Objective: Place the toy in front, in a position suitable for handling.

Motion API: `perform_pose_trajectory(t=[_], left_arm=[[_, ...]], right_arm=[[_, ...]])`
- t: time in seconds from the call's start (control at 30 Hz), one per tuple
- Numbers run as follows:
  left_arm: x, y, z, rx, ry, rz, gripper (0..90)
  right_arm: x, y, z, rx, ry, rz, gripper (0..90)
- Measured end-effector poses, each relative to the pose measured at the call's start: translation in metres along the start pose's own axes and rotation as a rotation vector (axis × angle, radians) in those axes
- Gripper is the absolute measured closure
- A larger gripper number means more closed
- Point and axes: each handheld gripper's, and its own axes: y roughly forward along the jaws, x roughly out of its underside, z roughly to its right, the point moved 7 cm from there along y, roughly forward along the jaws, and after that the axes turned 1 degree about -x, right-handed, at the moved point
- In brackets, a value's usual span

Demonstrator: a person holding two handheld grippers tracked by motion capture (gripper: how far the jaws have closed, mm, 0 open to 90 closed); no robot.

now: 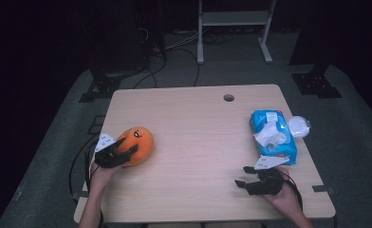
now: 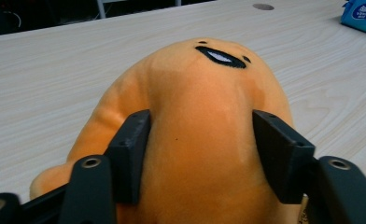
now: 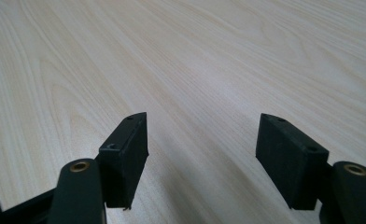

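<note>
An orange plush toy (image 1: 140, 140) with a black smiling mouth lies at the left side of the wooden table (image 1: 198, 123). My left gripper (image 1: 128, 148) is shut on it: in the left gripper view both black pads press into the sides of the plush toy (image 2: 204, 84), which bulges between them around the left gripper (image 2: 200, 128). At the front right my right gripper (image 1: 241, 175) rests low over the table, and in its own view the right gripper (image 3: 202, 135) is open over bare wood.
A blue pack of wet wipes (image 1: 274, 137) with a white tissue sticking out lies at the right edge, its corner visible far off (image 2: 363, 14). A round white object (image 1: 299, 127) sits beside it. A cable hole (image 1: 228, 98) is near the far edge.
</note>
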Motion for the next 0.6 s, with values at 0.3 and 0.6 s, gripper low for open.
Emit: perform_pose_trajectory(t=[0.3, 0.6], left_arm=[[-0.005, -0.004, 0.000, -0.025, -0.005, -0.003, 48.9], [-0.014, -0.012, -0.001, -0.028, -0.051, 0.047, 56.0]], right_arm=[[-0.001, -0.001, 0.000, 0.003, -0.005, 0.004, 33.0], [-0.001, -0.002, 0.000, 0.002, -0.010, 0.006, 33.2]])
